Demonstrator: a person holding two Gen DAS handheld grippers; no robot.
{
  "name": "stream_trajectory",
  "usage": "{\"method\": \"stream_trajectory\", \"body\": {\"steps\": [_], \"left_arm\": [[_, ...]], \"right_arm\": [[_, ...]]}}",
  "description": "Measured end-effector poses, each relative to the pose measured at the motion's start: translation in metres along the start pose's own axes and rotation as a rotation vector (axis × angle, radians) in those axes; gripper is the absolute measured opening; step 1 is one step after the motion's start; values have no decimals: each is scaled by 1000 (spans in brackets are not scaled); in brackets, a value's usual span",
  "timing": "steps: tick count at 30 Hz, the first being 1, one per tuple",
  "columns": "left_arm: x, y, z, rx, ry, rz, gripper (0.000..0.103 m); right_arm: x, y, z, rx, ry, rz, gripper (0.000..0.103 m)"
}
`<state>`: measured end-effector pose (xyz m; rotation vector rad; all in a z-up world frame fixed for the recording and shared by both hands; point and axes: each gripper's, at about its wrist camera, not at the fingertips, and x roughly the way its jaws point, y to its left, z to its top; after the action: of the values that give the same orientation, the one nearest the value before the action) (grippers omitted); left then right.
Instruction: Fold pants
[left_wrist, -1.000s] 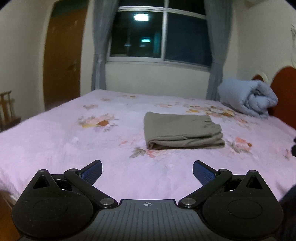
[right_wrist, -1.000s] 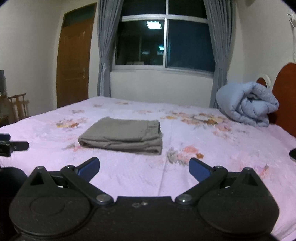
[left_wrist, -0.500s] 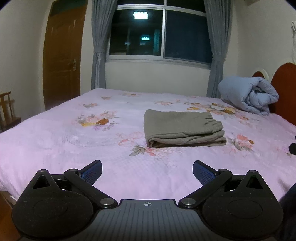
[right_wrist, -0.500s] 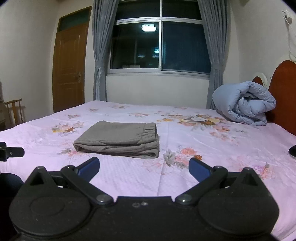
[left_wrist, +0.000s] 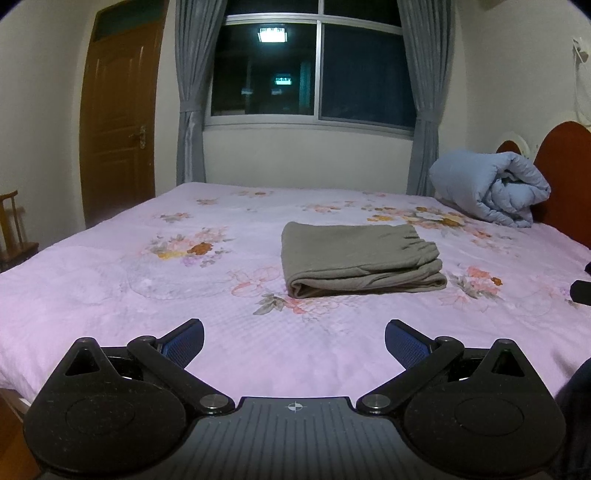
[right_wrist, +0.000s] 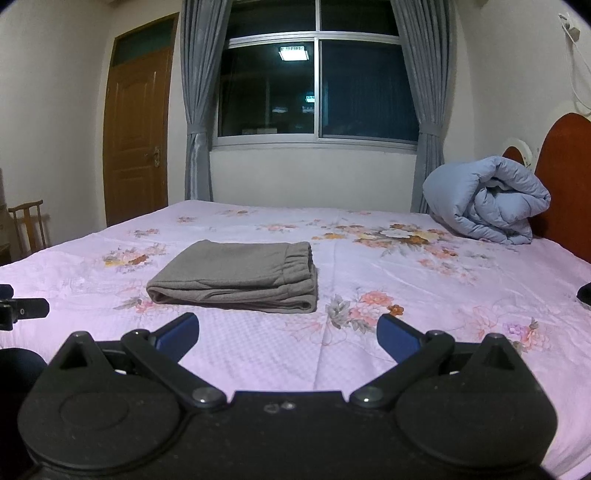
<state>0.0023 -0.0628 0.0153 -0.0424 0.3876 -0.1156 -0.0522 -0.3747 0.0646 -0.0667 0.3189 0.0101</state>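
Grey-brown pants (left_wrist: 358, 258) lie folded into a flat rectangular stack on the pink floral bedsheet (left_wrist: 110, 280), elastic waistband toward the right. They also show in the right wrist view (right_wrist: 240, 277). My left gripper (left_wrist: 294, 341) is open and empty, held back near the bed's front edge, well short of the pants. My right gripper (right_wrist: 288, 338) is open and empty, just in front of the pants, apart from them. The left gripper's tip (right_wrist: 22, 308) shows at the right view's left edge.
A rolled blue duvet (left_wrist: 491, 188) lies at the back right against the red-brown headboard (left_wrist: 565, 177). A window with grey curtains (left_wrist: 190, 110) is behind the bed. A wooden door (left_wrist: 118, 122) and a chair (right_wrist: 29, 225) stand at the left.
Both grippers have tilted up and drawn slightly back from the bed; the pants sit lower and nearer in view. The pants have not moved. Both grippers stay open.
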Motion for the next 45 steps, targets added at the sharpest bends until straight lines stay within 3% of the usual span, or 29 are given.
{"method": "stream_trajectory", "body": {"steps": [45], "left_arm": [[3, 2, -1, -10, -4, -1, 103]], "right_arm": [[2, 1, -2, -2, 6, 3, 97]]}}
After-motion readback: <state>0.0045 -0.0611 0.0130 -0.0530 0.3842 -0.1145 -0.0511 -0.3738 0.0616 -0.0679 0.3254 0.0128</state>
